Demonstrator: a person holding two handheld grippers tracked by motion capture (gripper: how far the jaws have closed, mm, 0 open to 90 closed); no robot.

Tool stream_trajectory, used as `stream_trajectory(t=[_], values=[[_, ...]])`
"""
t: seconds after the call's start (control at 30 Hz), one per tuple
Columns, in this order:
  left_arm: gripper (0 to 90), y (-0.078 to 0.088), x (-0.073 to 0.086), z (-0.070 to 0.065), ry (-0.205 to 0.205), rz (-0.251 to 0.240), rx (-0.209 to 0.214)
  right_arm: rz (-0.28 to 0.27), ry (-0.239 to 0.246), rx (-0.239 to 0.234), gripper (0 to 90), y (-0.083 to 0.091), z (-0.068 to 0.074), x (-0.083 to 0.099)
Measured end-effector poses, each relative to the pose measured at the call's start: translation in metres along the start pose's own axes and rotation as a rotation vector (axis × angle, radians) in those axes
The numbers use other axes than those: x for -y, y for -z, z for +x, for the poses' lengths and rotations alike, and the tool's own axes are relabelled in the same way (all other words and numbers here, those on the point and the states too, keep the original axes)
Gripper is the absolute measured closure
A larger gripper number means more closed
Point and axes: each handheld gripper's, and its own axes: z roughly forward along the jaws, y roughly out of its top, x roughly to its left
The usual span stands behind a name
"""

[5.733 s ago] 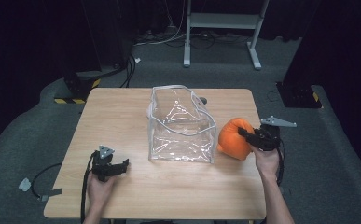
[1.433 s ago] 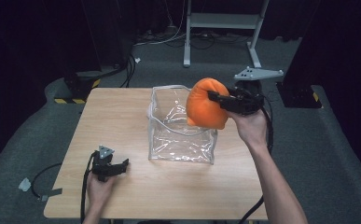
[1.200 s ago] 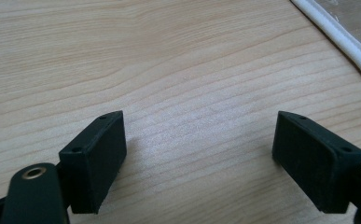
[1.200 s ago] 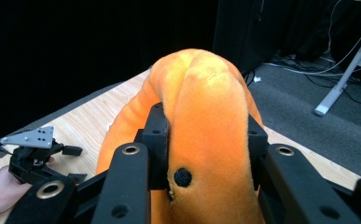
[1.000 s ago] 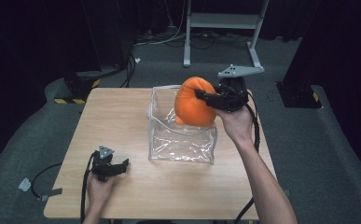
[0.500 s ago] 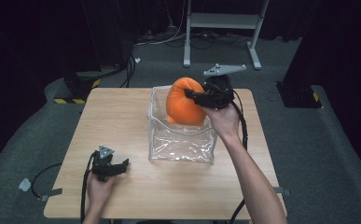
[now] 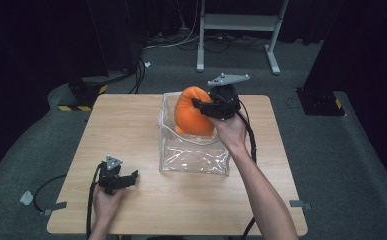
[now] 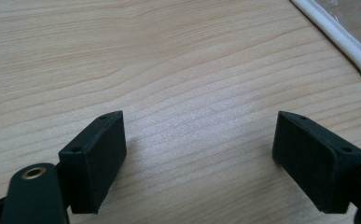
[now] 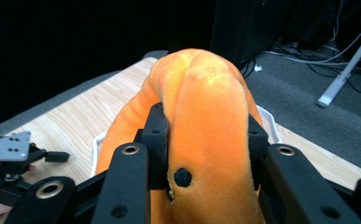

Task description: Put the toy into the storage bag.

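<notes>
While the right gripper (image 7: 201, 106) pinches an orange plush toy (image 7: 193, 111), the toy hangs over the open top of a clear plastic bag (image 7: 193, 152) that stands upright on the wooden bench (image 7: 131, 130). In the high view the toy's lower part dips below the bag's white rim, and its upper bulge stands above the rim. The right gripper view looks along the two black jaws, which squeeze a fold of the soft orange fabric (image 9: 206, 121) between them; a small black dot sits on the plush just beside the left jaw. The grip is narrow and firm, the pads pressed into the toy from both sides. The grey three-cornered plate rides on top of this gripper, and its cable trails back along the person's forearm toward the near edge of the bench.

The left gripper (image 7: 126, 177) rests low on the bench near the front left corner, well apart from the bag, with the person's hand (image 7: 106, 200) behind it. In the left gripper view its jaws stand wide apart with bare wood grain (image 8: 192, 93) between them and nothing held. The white rim of the bag (image 8: 341, 39) crosses the upper right corner of that view.

The bag sits about mid-bench, toward the far side.
</notes>
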Motion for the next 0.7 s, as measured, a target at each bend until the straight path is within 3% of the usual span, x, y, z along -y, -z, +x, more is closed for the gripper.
stream_trajectory(t=[0.27,0.7], values=[[17.6,0.0,0.0,0.0,0.0,0.0,0.0,0.01,0.015,0.017,64.3,-0.008,0.0,0.012],[17.5,0.0,0.0,0.0,-0.004,0.004,0.0,0.037,-0.012,0.01,63.0,-0.012,-0.002,0.038]])
